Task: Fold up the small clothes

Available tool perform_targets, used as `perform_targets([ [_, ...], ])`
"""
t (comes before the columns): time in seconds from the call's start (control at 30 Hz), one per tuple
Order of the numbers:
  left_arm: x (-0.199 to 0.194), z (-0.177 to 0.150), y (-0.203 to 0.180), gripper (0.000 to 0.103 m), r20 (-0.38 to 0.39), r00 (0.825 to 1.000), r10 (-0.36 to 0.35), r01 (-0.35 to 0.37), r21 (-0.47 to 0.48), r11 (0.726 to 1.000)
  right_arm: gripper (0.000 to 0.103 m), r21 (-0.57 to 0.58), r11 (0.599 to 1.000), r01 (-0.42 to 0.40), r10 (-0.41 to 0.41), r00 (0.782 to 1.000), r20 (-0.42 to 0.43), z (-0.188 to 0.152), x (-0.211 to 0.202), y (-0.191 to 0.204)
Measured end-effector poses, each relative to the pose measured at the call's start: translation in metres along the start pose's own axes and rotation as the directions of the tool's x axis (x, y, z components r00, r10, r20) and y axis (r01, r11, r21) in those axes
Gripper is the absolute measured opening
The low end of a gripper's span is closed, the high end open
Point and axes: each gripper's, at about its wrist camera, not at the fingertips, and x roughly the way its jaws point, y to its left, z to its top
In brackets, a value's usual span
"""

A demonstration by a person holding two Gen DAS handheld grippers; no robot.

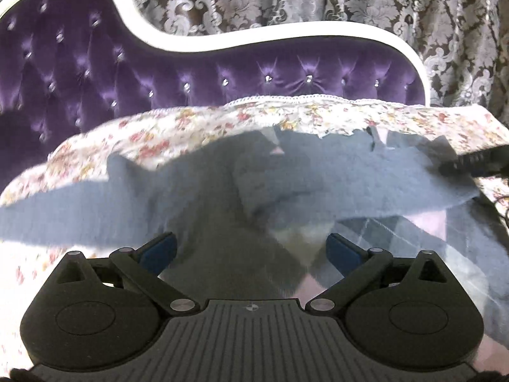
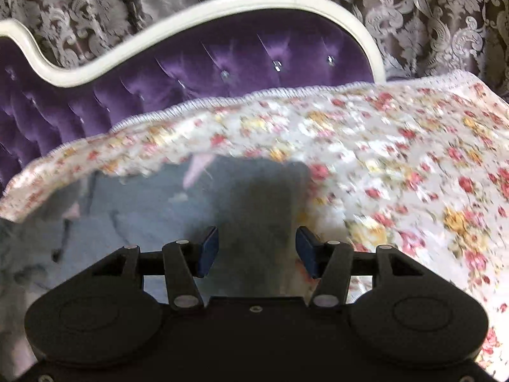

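A small grey-blue garment [image 1: 197, 197] lies spread across a floral bedspread [image 1: 191, 121] in the middle of the left wrist view, stretching from the left edge toward the right. Its surface looks soft and fuzzy, rumpled near the centre, with small pale pink patches along its far edge; the picture is blurred, so finer detail cannot be told. In the right wrist view the same garment [image 2: 133, 203] fills the lower left of the frame.

The bedspread [image 2: 397, 172] is cream with red, pink and yellow flowers and a white trimmed edge. Behind it, across the upper half of both views, stands a tufted purple headboard [image 1: 95, 70] with a curving white frame and shiny buttons. Brown curtains [image 1: 397, 9] with a silvery damask pattern hang behind it.

The left gripper [image 1: 251, 251], at the bottom of its frame, has its blue-padded fingers spread wide above the garment, holding nothing. The right gripper [image 2: 257, 251] likewise stands spread apart over the garment's right edge, gripping nothing. A black cable [image 1: 470, 162] shows at the right edge of the left view.
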Motion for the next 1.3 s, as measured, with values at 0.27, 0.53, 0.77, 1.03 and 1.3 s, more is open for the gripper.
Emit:
perform_targets([
  [0.27, 0.020, 0.005, -0.011, 0.102, 0.046, 0.998, 0.047, -0.051, 0.085, 0.995, 0.014, 0.013, 1.000, -0.003, 0.003, 1.000, -0.008, -0.014, -0.001, -0.016],
  [0.53, 0.058, 0.012, -0.018, 0.101, 0.056, 0.982, 0.179, -0.186, 0.156, 0.970, 0.016, -0.005, 1.000, 0.004, -0.004, 0.999, 0.036, -0.024, -0.001, -0.015],
  [0.77, 0.067, 0.013, 0.061, 0.101, -0.079, 0.974, 0.212, -0.220, -0.110, 0.969, 0.014, 0.018, 0.999, -0.026, 0.026, 0.999, 0.038, -0.023, -0.001, -0.022],
  [1.03, 0.027, 0.008, 0.126, 0.101, -0.073, 0.977, 0.201, -0.213, -0.239, 0.947, 0.016, 0.013, 1.000, -0.012, 0.012, 0.999, 0.035, -0.022, -0.001, -0.020],
  [1.3, -0.004, -0.018, 0.204, 0.101, -0.022, 0.989, 0.145, -0.142, -0.401, 0.905, 0.075, -0.036, 0.999, 0.032, -0.029, 0.995, 0.091, -0.014, -0.029, -0.007],
])
